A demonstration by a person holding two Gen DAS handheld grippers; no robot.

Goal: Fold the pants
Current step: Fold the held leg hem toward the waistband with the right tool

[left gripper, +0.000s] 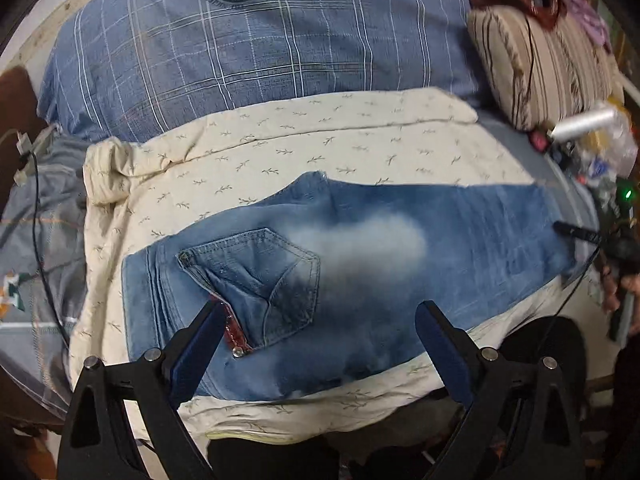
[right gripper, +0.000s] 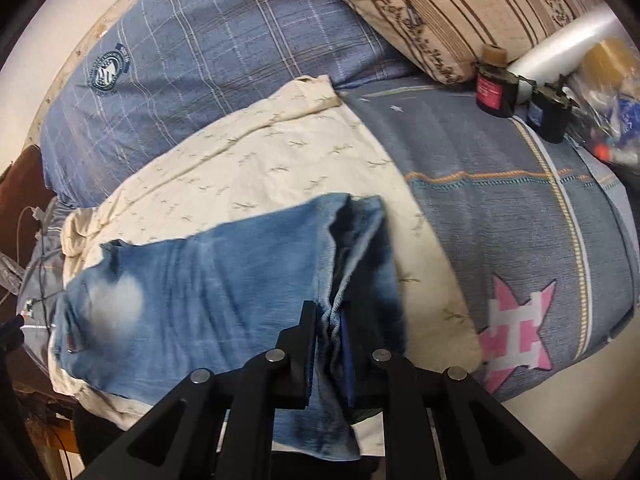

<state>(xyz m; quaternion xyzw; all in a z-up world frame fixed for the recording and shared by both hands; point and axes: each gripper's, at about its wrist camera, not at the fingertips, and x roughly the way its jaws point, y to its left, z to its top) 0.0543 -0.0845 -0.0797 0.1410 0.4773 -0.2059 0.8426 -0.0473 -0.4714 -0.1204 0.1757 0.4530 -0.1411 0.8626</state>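
Two claws here: right claw pinches the jeans hem, left claw gapes wide, so carry it over flat.

A bed in grey-blue patterned bedding, a cream leaf-print sheet spread across it. At twelve o'clock, a blue plaid pillow; at two o'clock, a striped beige pillow. Dim indoor light.

Faded blue jeans are lying flat lengthwise, legs stacked one on the other, waistband to the left with a back pocket facing up. A pale bleached patch is showing mid-thigh; the hem ends are bunching, lifted slightly.
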